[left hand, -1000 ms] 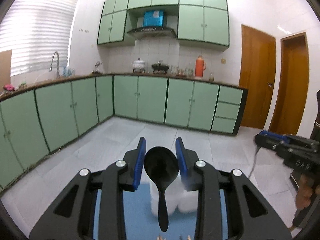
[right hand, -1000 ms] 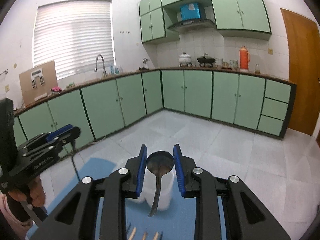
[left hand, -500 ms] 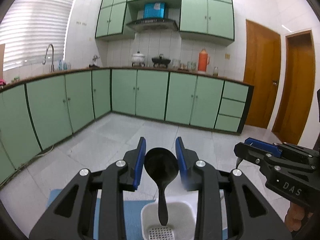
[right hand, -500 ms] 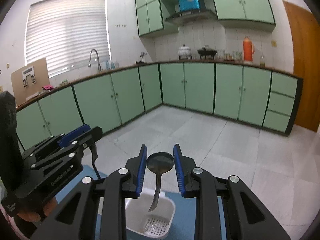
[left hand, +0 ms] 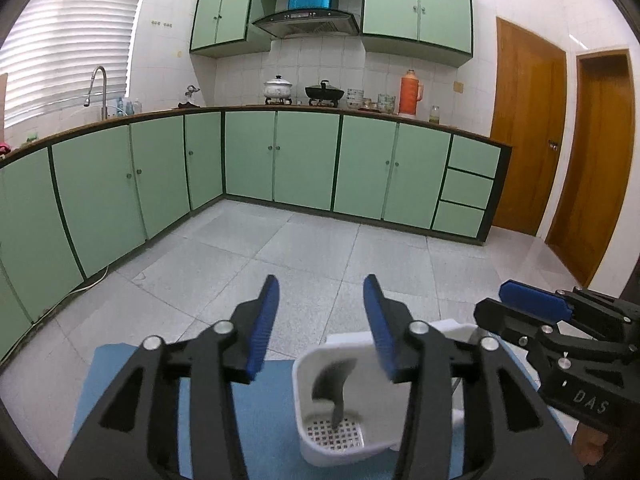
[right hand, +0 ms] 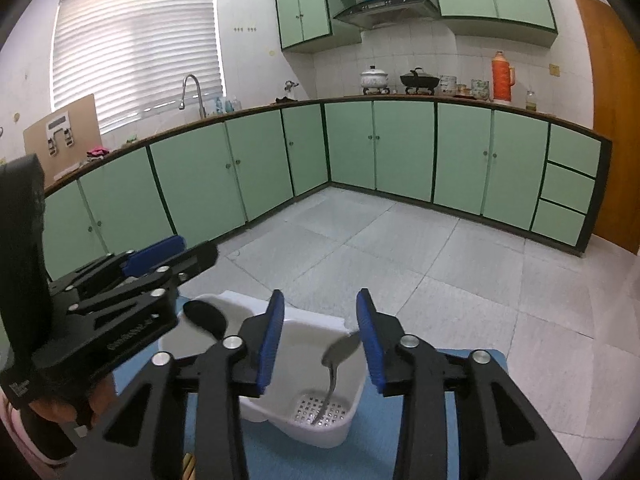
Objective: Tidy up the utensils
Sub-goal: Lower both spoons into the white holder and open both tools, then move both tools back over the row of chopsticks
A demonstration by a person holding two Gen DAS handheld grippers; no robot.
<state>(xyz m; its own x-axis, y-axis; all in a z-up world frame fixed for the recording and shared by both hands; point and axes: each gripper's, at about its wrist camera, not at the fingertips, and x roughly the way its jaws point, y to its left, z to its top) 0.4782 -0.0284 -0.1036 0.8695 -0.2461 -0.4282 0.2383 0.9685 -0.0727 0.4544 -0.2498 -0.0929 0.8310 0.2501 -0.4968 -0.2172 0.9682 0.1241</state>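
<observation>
A white utensil caddy with perforated floors stands on a blue mat. My left gripper hovers over its left compartment, jaws opening, nothing between the blue pads. Below them a black spoon, blurred, stands handle-down in that compartment. My right gripper hangs over the caddy's right compartment, jaws also opening and empty. A metal spoon leans there, its handle on the grid floor. The black spoon's bowl shows under the left gripper. The right gripper appears at the right edge.
The mat lies on a surface above a grey tiled floor. Green cabinets line the far walls, wooden doors stand at right. Wooden stick tips peek at the bottom edge. A person's hand holds the left gripper.
Both grippers came down over the caddy and their jaws spread. The black spoon left the left jaws and the metal spoon left the right jaws; both now stand in the caddy.
</observation>
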